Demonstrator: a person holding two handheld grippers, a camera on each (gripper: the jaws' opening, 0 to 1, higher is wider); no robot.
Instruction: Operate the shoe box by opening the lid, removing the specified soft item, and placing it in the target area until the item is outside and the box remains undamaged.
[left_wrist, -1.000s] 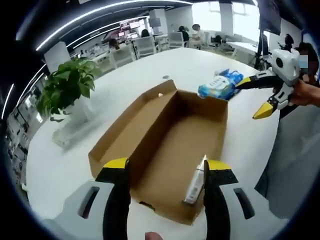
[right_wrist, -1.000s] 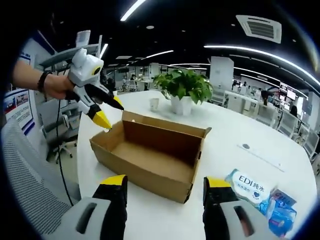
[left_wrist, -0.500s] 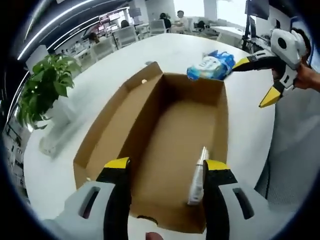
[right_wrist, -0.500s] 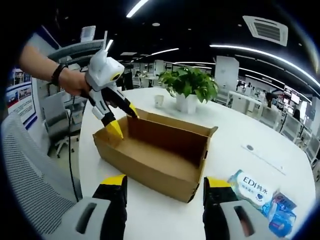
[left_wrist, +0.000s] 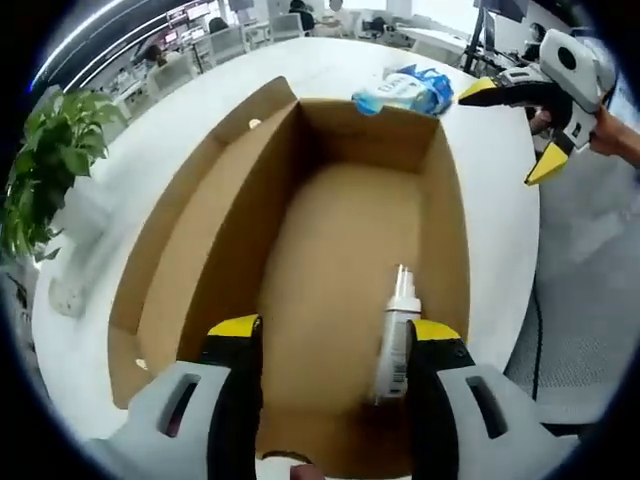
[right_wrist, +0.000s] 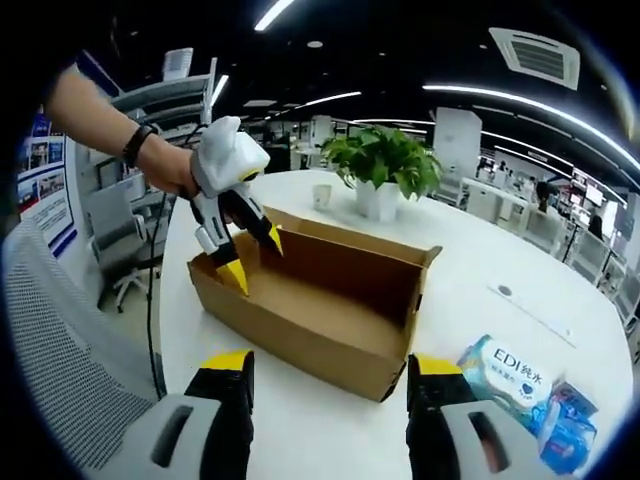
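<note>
An open brown cardboard shoe box (left_wrist: 200, 260) lies on the white table (left_wrist: 500, 220), with no lid over it. A white spray bottle (left_wrist: 395, 330) lies inside, near the box's right wall. My left gripper (left_wrist: 335, 330) hangs open above the box's near end, its jaws apart with nothing between them. In the right gripper view the left gripper (right_wrist: 253, 260), held by a hand, dips into the left end of the box (right_wrist: 300, 330). My right gripper (right_wrist: 330, 362) stands open in front of the box; it also shows open (left_wrist: 505, 135) past the far right corner.
A blue-and-white wipes pack (right_wrist: 505, 370) lies on the table (right_wrist: 300, 430) right of the box, with a smaller blue pack (right_wrist: 565, 430) beside it. The wipes pack (left_wrist: 400, 90) sits just beyond the box's far end. A potted plant (right_wrist: 385, 165) and a small cup (right_wrist: 320, 195) stand behind.
My left gripper has moved forward and down over the box, so its tips now reach into the near end. The right gripper has hardly moved.
</note>
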